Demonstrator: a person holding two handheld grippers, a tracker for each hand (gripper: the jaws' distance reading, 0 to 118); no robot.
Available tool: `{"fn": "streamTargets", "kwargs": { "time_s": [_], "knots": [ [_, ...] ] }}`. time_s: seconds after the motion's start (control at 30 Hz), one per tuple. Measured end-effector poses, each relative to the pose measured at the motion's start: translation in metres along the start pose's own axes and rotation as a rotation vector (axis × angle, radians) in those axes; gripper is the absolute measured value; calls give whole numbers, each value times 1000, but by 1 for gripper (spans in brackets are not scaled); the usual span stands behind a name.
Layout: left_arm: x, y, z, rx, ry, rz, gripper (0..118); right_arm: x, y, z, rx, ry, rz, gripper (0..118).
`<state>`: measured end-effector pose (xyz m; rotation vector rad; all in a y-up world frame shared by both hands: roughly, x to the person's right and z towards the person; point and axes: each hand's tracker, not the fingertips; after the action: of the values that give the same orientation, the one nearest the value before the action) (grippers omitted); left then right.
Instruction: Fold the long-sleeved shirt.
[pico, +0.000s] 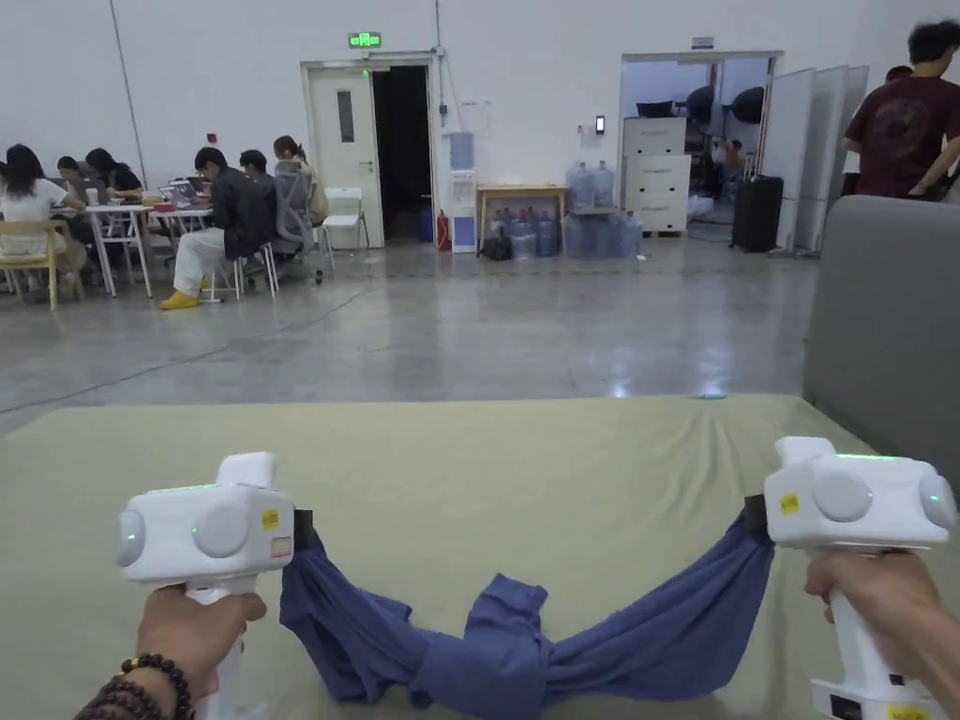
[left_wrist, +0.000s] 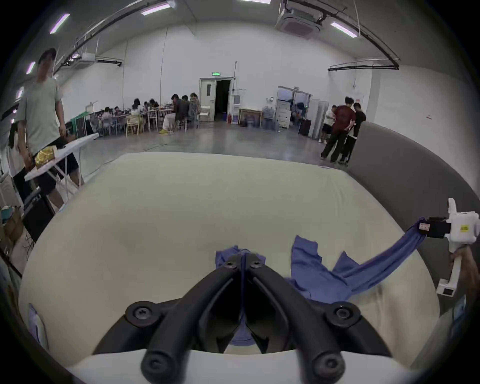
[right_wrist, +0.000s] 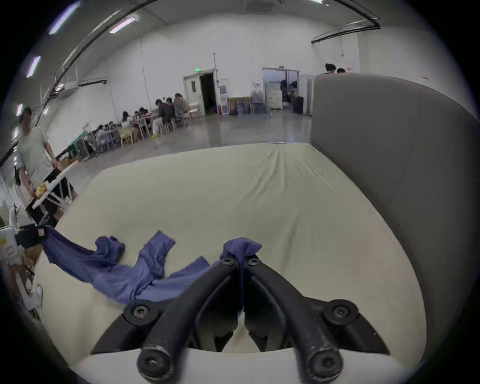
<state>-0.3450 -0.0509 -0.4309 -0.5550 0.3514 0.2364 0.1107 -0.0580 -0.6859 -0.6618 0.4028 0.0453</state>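
Note:
A blue long-sleeved shirt (pico: 506, 647) hangs in a sagging band between my two grippers above the pale green bed sheet (pico: 487, 459). Its bunched middle rests on the sheet. My left gripper (pico: 302, 527) is shut on one end of the cloth; in the left gripper view the jaws (left_wrist: 242, 257) pinch blue fabric (left_wrist: 317, 278). My right gripper (pico: 756, 516) is shut on the other end; in the right gripper view a blue tuft (right_wrist: 241, 246) sticks out past the closed jaws (right_wrist: 241, 261). A hand holds each white handle.
A grey upholstered headboard (pico: 891, 347) rises along the bed's right side. Beyond the bed lies an open concrete floor (pico: 469, 328). People sit at tables (pico: 141, 225) at the far left, and others stand at the far right (pico: 905, 122). A person stands by a folding table (left_wrist: 62, 153).

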Motion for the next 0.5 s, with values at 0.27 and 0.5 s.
{"fn": "streamTargets", "kwargs": {
  "time_s": [0.27, 0.5],
  "knots": [
    [-31, -111, 114, -39, -68, -56, 0, 45, -134, 113, -46, 73, 51, 0],
    [-48, -246, 170, -178, -74, -89, 0, 53, -275, 176, -219, 66, 90, 0]
  ]
}}
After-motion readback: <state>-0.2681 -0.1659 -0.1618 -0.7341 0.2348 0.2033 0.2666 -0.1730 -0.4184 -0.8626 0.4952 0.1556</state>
